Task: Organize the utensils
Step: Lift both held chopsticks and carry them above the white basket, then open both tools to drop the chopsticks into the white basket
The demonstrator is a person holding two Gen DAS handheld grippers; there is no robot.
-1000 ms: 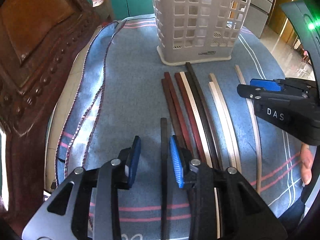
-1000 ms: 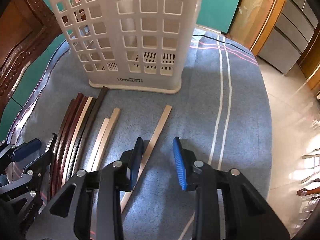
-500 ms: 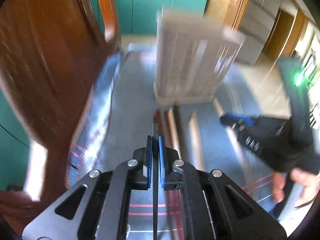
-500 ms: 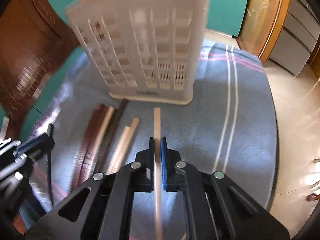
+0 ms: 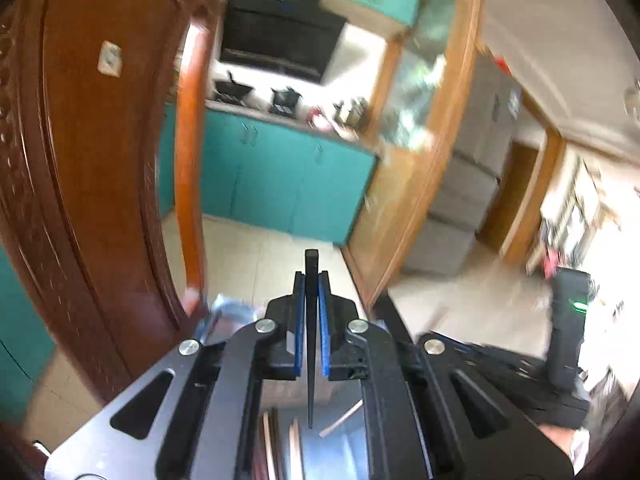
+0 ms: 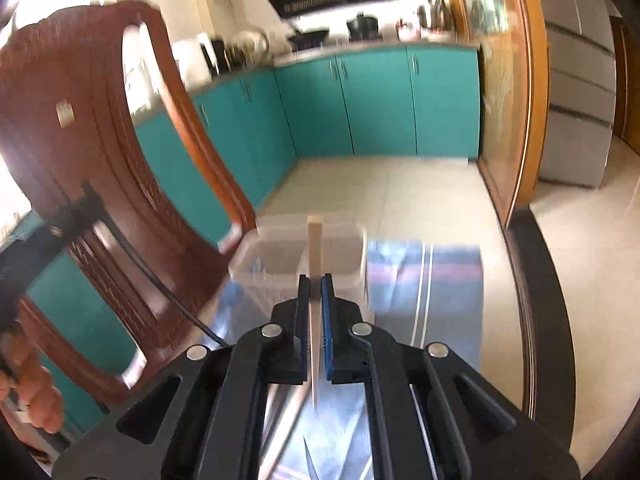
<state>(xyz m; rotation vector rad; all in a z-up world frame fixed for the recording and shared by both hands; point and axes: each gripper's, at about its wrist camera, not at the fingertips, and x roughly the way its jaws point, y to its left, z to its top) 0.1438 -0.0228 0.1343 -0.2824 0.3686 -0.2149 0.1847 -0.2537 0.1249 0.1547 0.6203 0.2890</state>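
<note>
My left gripper (image 5: 311,280) is shut on a black chopstick (image 5: 311,272) and holds it lifted, tip pointing up and away from the table. My right gripper (image 6: 315,284) is shut on a pale wooden chopstick (image 6: 314,240), raised above the open top of the white basket (image 6: 276,260). Several chopsticks (image 5: 276,448) still lie on the blue cloth below the left gripper. The right gripper shows in the left wrist view (image 5: 500,360), and the left gripper with its black chopstick at the left edge of the right wrist view (image 6: 76,208).
A carved brown wooden chair (image 6: 100,160) stands at the left beside the table. The blue striped cloth (image 6: 424,276) covers the table, whose dark rim (image 6: 540,320) curves on the right. Teal cabinets (image 6: 360,108) stand beyond the tiled floor.
Both grippers closed on a chopstick each, then lifted and tilted up sharply. The views swung from the table to the kitchen. The right one now sits above the basket.
</note>
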